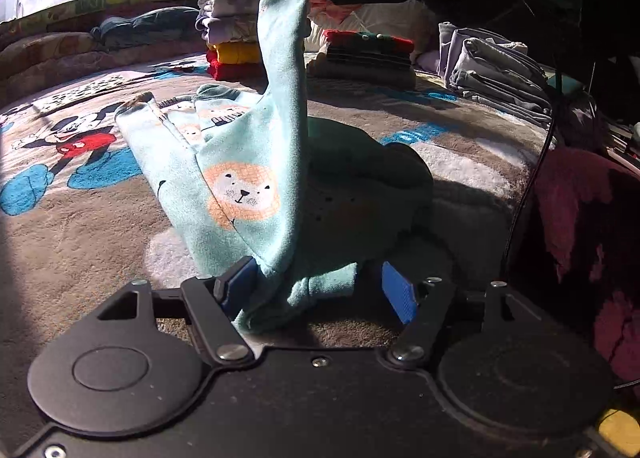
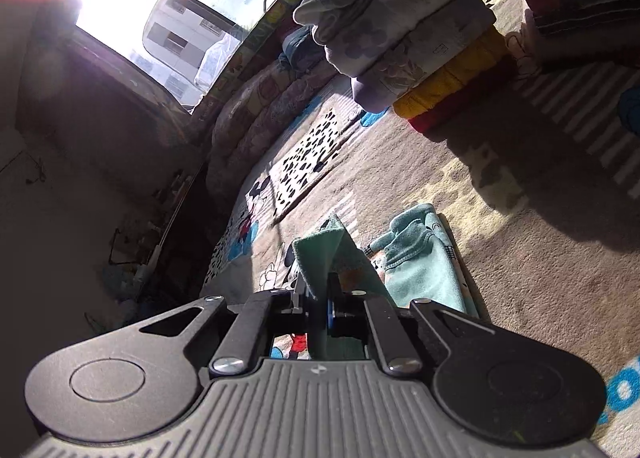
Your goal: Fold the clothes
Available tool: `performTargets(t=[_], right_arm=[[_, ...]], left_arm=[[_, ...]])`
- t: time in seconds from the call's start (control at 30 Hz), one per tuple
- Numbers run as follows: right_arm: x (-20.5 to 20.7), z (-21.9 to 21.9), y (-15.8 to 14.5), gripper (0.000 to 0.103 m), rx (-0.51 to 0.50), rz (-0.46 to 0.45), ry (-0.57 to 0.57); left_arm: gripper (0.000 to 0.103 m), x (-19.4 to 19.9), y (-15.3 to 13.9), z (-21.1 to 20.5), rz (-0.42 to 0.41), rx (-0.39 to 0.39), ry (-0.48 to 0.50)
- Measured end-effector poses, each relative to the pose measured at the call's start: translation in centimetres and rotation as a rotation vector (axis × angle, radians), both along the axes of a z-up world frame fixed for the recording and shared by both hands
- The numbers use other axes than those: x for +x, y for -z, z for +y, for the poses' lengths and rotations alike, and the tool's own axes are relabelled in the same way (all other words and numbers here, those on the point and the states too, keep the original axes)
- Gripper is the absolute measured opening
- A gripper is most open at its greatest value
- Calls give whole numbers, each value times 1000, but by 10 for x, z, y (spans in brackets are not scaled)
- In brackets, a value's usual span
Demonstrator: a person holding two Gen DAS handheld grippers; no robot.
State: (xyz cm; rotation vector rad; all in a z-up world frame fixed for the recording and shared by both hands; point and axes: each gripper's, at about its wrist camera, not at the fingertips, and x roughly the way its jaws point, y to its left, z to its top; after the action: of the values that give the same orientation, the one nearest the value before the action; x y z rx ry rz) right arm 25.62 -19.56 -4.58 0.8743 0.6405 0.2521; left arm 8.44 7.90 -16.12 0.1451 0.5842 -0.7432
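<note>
Both tongs' tips (image 2: 318, 298) cloth-covered (image 1: 256, 186)

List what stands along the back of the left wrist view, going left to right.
Dark blue-green bundle → tall stack with yellow and red at the bottom → short stack with a red top → grey folded pile.
</note>
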Motion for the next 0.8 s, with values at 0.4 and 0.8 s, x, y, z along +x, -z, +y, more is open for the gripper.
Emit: performTargets(t=[0.4,0.8], right_arm=[[64,69,14,10,-195,109,-32],[103,104,48,33,-293,160,-108]], left_arm=[[72,4,-2,6,48,-46,34],[73,10,-3,11,81,-77,57]])
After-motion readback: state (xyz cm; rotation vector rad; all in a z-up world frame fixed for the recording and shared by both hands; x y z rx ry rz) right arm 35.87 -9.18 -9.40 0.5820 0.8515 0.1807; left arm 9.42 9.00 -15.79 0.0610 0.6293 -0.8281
